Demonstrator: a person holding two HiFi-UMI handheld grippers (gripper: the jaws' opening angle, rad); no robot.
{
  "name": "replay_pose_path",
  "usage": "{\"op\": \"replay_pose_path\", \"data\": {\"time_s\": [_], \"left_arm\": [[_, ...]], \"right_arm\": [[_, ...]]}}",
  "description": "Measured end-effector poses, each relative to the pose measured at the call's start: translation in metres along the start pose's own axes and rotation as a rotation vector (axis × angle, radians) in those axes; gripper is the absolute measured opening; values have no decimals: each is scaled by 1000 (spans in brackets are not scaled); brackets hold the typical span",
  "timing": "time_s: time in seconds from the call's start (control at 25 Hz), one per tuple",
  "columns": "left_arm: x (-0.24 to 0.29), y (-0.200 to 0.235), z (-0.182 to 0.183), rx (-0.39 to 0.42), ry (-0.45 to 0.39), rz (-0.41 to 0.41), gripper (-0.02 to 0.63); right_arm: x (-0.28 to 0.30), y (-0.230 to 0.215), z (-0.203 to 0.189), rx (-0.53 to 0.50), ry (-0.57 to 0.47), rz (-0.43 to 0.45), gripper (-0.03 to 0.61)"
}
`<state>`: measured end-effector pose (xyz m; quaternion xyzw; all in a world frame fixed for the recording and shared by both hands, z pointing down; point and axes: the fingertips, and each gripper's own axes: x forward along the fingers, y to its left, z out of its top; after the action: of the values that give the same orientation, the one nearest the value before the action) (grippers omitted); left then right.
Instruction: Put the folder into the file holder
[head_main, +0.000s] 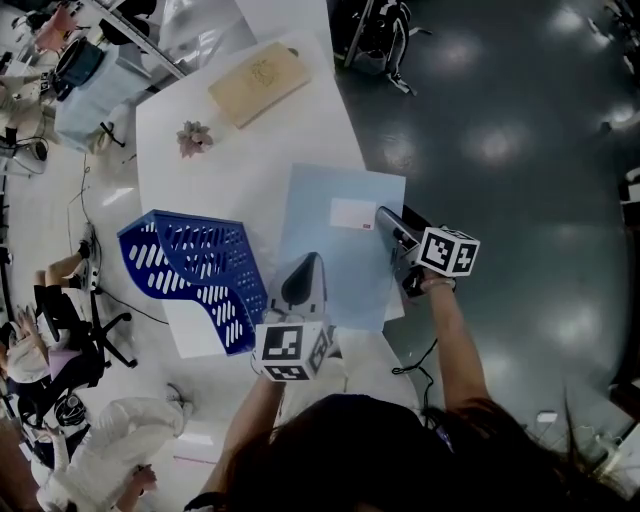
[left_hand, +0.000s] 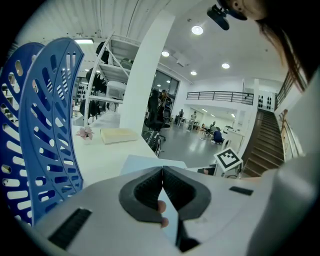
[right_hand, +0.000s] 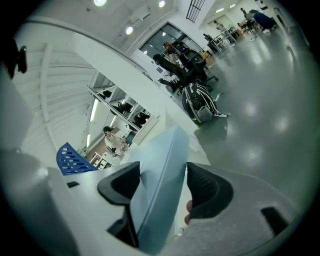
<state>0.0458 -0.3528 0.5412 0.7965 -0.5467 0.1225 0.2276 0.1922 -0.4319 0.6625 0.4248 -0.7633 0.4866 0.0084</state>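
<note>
White table (head_main: 250, 160) ran away from the person across a dark, glossy floor (head_main: 500, 150) that threw back the ceiling lights, in a big open office with desks and people off to the left. At the far end lay a pale wooden board (head_main: 258, 82) and a small pink flower (head_main: 194, 137). A blue perforated file holder (head_main: 195, 265) sat at the near left part of the table. Just beside it, to its right, lay the light blue folder (head_main: 345, 250), outside the holder, its right side reaching past the table's rim. Both bare forearms stretched forward over the near edge. The left gripper (head_main: 305, 275) pointed away and slightly down at the folder's near edge, its fingers (left_hand: 142, 192) clenched on that thin edge. The right gripper (head_main: 385, 220) came in at the folder's right edge, angled towards the left; its fingers (right_hand: 207, 192) stood wide apart, released, with the folder's edge between them
</note>
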Motion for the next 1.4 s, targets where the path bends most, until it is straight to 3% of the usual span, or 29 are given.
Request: {"op": "replay_pose_path", "data": {"time_s": [0.6,0.72,1.4], "left_arm": [[-2,-4,-7,-2,20,-4,6],[-4,-7,-6,-4,16,-5,6],[-22,-12,0,2,-18,10,6]], "right_arm": [[14,0,-9,282,67,195,268],[11,-3,-14,348,84,177,258],[-16,-1,-12,429,53,204,184]]}}
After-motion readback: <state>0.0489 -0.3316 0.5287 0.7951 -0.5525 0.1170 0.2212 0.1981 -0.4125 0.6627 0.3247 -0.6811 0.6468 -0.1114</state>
